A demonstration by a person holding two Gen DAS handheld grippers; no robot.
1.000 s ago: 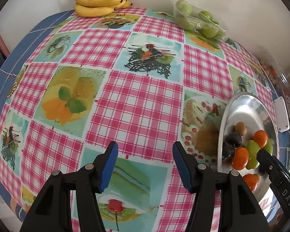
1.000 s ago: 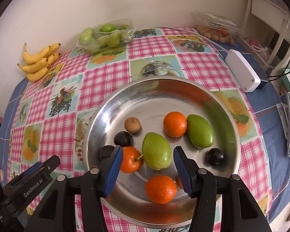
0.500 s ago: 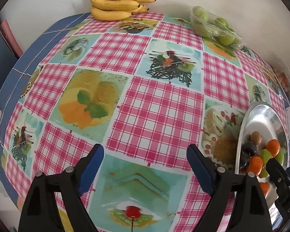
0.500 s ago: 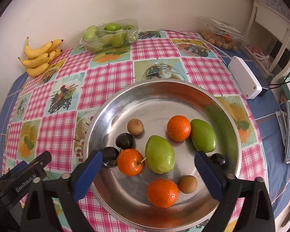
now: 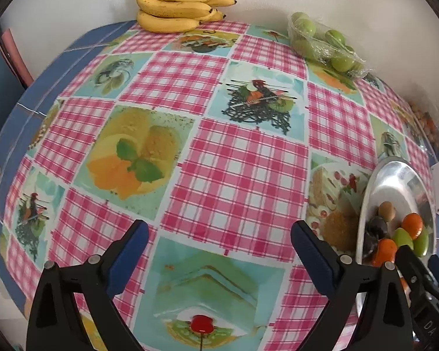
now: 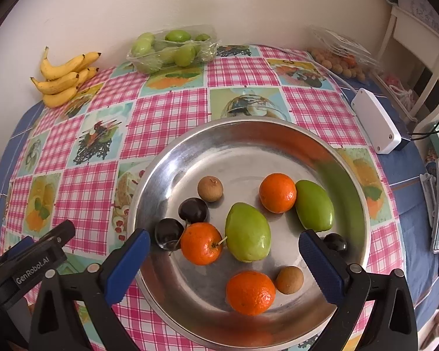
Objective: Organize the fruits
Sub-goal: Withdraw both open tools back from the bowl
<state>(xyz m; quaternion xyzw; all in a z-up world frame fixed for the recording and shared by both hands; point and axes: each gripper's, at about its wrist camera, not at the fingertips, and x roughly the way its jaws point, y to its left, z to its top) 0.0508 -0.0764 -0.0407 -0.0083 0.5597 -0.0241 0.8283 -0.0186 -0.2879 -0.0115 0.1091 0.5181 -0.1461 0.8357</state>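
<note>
Steel dish [image 6: 172, 158] fruit sits at twelve o'clock of both grippers, whose empty jaws have just been opening wide, ready to pick.

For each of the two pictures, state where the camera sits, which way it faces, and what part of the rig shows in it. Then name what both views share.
Left wrist: on the left gripper, aimed steeply down at the checked tablecloth; its own open blue-padded jaws show, plus the right gripper's tip at the right edge.
Right wrist: on the right gripper, aimed steeply down over the steel tray of fruit; its open jaws show, plus the left gripper at lower left.
Shared: the bananas, the wrapped green fruit, the tray.
</note>
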